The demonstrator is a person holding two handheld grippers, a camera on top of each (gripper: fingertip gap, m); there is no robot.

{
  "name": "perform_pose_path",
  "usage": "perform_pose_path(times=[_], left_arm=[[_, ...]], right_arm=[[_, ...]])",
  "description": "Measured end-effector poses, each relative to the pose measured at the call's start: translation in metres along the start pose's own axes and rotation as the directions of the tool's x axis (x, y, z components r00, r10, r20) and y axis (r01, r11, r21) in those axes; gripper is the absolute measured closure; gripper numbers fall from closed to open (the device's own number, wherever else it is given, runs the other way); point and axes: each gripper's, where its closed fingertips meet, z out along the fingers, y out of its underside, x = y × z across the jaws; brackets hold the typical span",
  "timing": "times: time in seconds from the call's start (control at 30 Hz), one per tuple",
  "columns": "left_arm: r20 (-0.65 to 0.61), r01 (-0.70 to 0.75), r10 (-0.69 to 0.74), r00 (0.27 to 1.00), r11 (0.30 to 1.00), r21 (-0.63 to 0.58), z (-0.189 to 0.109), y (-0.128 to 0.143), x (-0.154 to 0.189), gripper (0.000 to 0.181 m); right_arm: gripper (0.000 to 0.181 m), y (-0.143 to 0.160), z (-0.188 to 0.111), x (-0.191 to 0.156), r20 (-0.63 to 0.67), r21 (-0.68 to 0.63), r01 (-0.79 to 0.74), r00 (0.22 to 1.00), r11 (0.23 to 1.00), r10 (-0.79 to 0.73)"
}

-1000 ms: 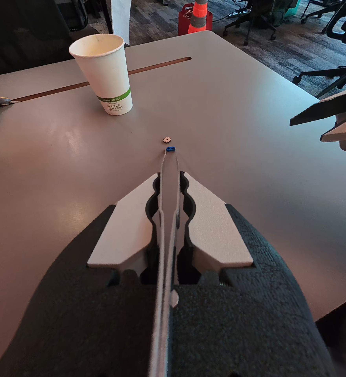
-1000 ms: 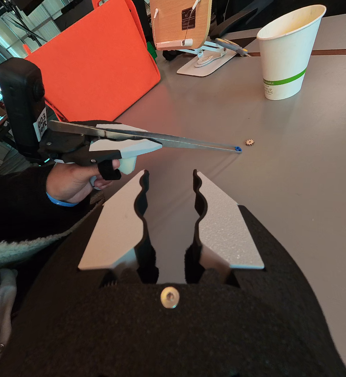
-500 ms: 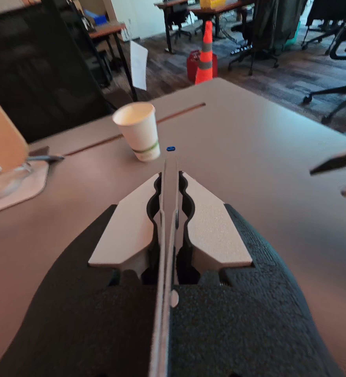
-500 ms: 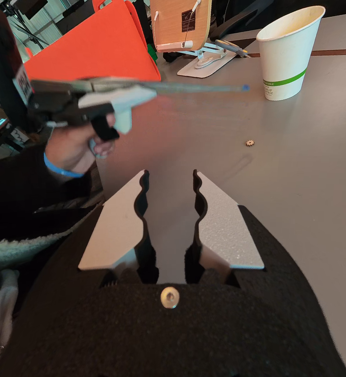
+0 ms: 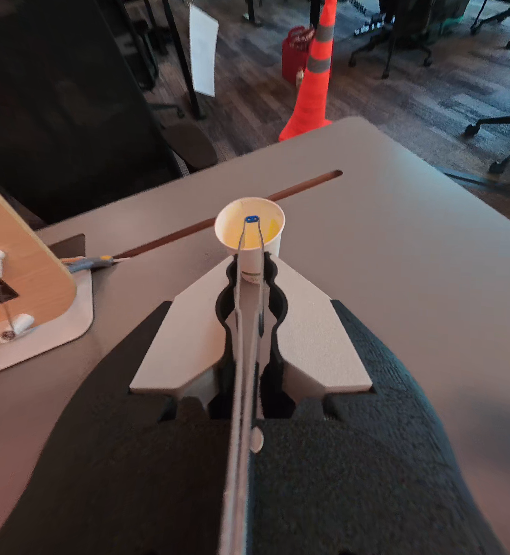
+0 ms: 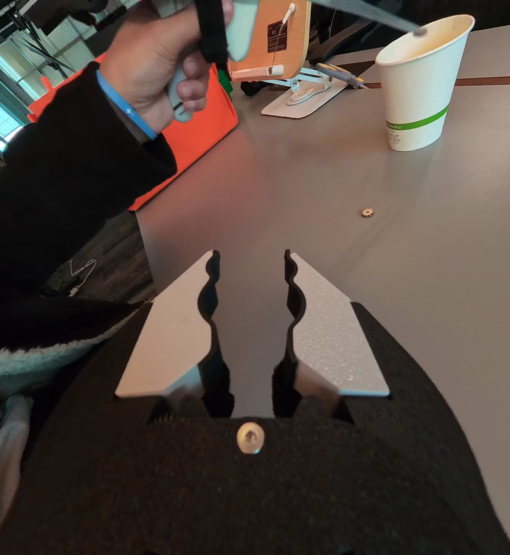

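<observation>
a wide grey table (image 5: pixel 398 300) fills most of both views, with a long dark slot (image 5: pixel 304 183) cut through its far side. beyond its edge stand an orange traffic cone (image 5: pixel 313 81) and office chairs on a dark floor. in the right wrist view an orange felt panel (image 6: pixel 199 132) stands past the table's left edge.

at the left of the table a tilted wooden board (image 5: pixel 16 255) rests on a white base plate (image 5: pixel 67 324), with a blue-handled tool (image 5: pixel 88 262) lying just beside it.

a white paper cup (image 5: pixel 249 228) with a green band stands upright near the slot, its mouth open and its inside yellowish.

the left gripper (image 5: pixel 249 270) is held up over the table by a person's hand (image 6: pixel 154 69) in a black sleeve with a blue wristband. its two white fingers (image 5: pixel 187 339) press together on a pair of long metal tweezers (image 5: pixel 244 345), which run forward between them. the tweezers' blue tips (image 5: pixel 251 219) sit over the cup's open mouth, slightly parted, with nothing visible between them.

the right gripper (image 6: pixel 250 255) hovers low above bare table, its fingers (image 6: pixel 331 330) spread apart and empty, well away from the cup.

a tiny wooden gear (image 6: pixel 367 212) lies flat on the table, between the right gripper and the cup, touching neither.
</observation>
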Motion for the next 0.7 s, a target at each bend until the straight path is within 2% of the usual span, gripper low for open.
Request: perform_pose_path(times=[0.13, 0.7], left_arm=[[-0.008, 0.048, -0.049, 0.999, 0.997, -0.062, 0.015, 0.014, -0.002, 0.164], [0.013, 0.058, -0.058, 0.998, 0.998, -0.036, 0.019, 0.01, -0.005, 0.162]], right_arm=[[0.139, 0.001, 0.001, -0.002, 0.005, -0.002, 0.002, 1.0, 1.0, -0.002], [0.139, 0.001, 0.001, -0.001, 0.002, -0.006, -0.002, 1.0, 1.0, 0.002]])
